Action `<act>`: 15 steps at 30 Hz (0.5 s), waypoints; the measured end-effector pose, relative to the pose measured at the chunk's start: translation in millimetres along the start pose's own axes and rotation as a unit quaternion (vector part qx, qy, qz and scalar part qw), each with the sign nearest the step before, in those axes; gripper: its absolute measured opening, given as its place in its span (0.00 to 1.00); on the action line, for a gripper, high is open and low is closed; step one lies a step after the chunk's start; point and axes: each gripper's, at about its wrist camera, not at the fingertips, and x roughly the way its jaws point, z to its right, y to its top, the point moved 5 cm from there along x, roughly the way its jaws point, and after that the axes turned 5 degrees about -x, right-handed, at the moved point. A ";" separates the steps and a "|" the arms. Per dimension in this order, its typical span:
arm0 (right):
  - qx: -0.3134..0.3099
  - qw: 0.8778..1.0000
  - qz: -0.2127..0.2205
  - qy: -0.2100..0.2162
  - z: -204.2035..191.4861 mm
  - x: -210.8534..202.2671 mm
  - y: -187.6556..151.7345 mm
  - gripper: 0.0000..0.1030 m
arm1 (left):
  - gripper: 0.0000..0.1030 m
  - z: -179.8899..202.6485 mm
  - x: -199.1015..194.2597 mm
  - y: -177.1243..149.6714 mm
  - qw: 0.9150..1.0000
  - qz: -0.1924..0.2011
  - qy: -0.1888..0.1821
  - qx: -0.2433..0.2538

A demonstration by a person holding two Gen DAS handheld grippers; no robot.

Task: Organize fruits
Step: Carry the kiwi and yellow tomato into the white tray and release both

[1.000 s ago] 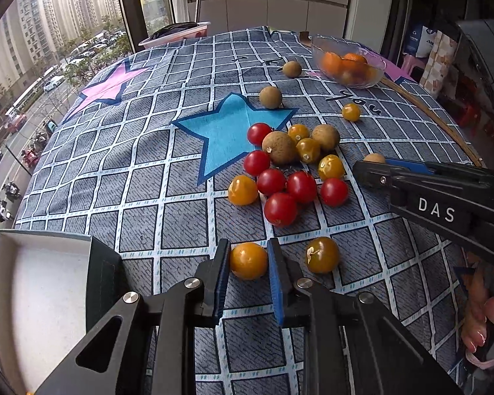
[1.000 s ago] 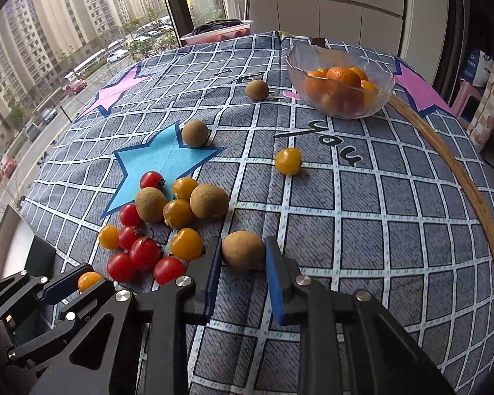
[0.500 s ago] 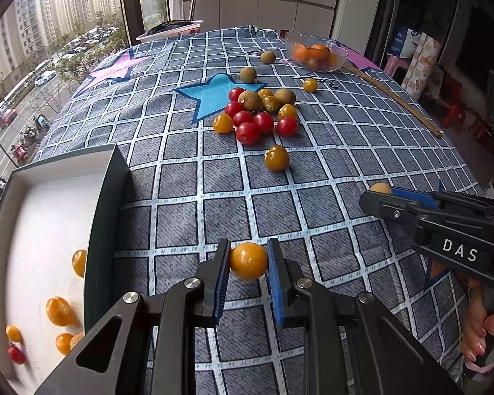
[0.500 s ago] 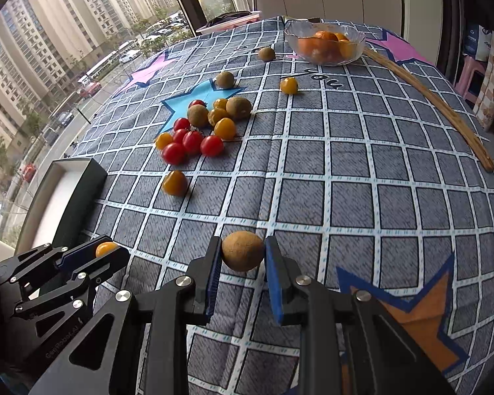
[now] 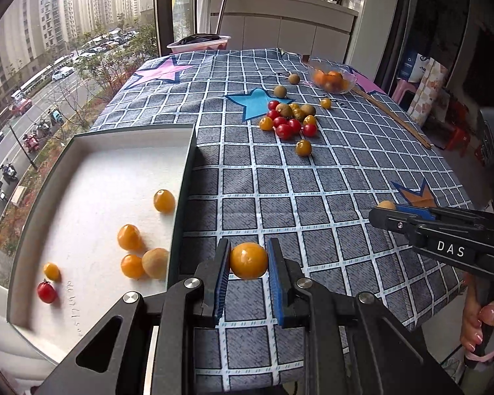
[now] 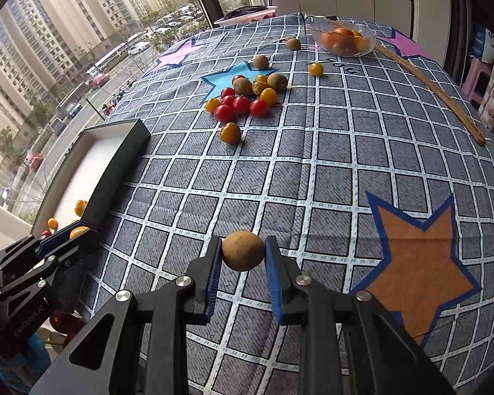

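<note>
My left gripper is shut on a yellow cherry tomato, held above the cloth just right of the white tray. The tray holds several yellow tomatoes, a red one and a pale brown fruit. My right gripper is shut on a brown kiwi over the near part of the table. A heap of red and yellow tomatoes and kiwis lies far off by the blue star. In the right wrist view the left gripper shows at lower left beside the tray.
A glass bowl of oranges stands at the far end. A lone yellow tomato lies apart from the heap. A thin wooden stick runs along the right edge. The checked cloth covers the table.
Both grippers have drawn back from the fruit heap toward the near edge with their fruits. The tray and its contents have come into the left wrist view.
</note>
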 end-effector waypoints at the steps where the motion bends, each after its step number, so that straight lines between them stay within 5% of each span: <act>1: -0.003 1.000 0.001 0.001 -4.6 -1.5 0.7 0.27 | 0.23 -7.3 -4.0 -1.7 1.000 0.003 0.005 -0.003; 15: -0.077 0.996 -0.011 0.033 -104.7 7.8 21.1 0.27 | 0.23 -120.9 -16.7 -32.5 0.993 0.003 0.093 -0.078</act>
